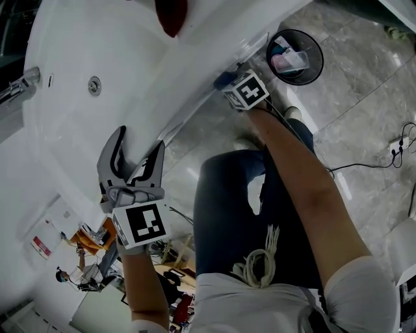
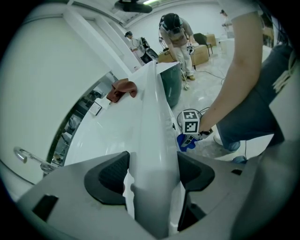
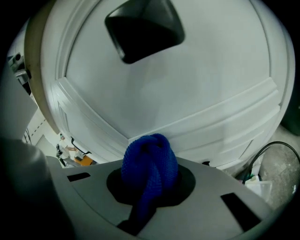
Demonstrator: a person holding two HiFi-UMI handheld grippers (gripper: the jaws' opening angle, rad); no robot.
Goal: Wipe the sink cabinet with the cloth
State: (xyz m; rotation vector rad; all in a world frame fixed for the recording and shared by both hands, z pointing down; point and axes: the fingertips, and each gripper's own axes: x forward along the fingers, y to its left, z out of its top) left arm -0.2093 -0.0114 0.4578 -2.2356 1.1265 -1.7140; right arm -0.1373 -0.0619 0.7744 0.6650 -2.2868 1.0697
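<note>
A bunched blue cloth is clamped in my right gripper, which is shut on it. The cloth is pressed to the white sink cabinet front just under the counter edge. Close ahead in the right gripper view are the cabinet's panelled door and its dark handle. My left gripper is open, its jaws straddling the rim of the white counter. It holds nothing. In the left gripper view, the right gripper's marker cube sits above the blue cloth.
The sink basin has a drain and a chrome faucet. A red-brown cloth lies on the counter's far end. A black bin stands on the tiled floor beside the cabinet. A cable runs across the floor. People stand far off.
</note>
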